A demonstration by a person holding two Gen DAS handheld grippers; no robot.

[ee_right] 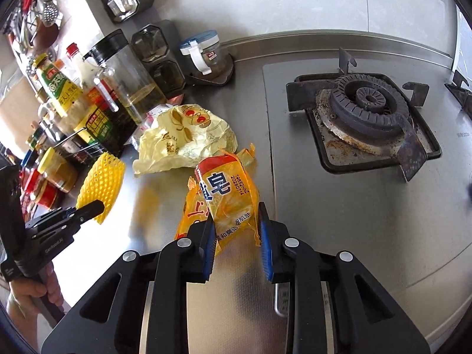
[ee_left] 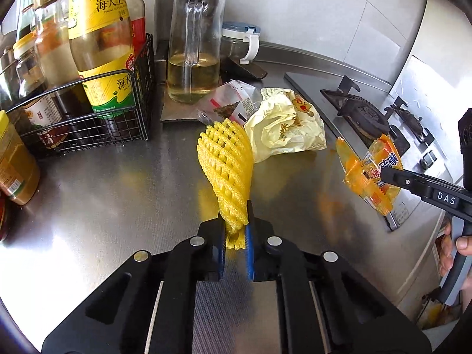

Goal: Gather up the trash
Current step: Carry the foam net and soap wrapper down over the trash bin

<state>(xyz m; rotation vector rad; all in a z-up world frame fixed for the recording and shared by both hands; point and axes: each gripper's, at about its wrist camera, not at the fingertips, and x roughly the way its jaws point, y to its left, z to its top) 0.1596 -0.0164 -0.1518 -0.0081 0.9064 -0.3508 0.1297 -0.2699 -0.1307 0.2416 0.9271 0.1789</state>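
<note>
Grippers are both clamping trash: left gripper squeezing the yellow foam mesh sleeve, right gripper pinching the orange plastic soap wrapper above the steel counter.

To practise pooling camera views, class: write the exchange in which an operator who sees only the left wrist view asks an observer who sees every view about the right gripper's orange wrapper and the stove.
Operator: Is the orange wrapper sitting squarely in the right gripper?
Observer: Yes. The right wrist view shows it between both blue pads, with its crumpled end fanning out past them.
Operator: Is anything on the burner beyond it?
Observer: No pot. The whole ring is bare, with brown grime in its tray.
</note>
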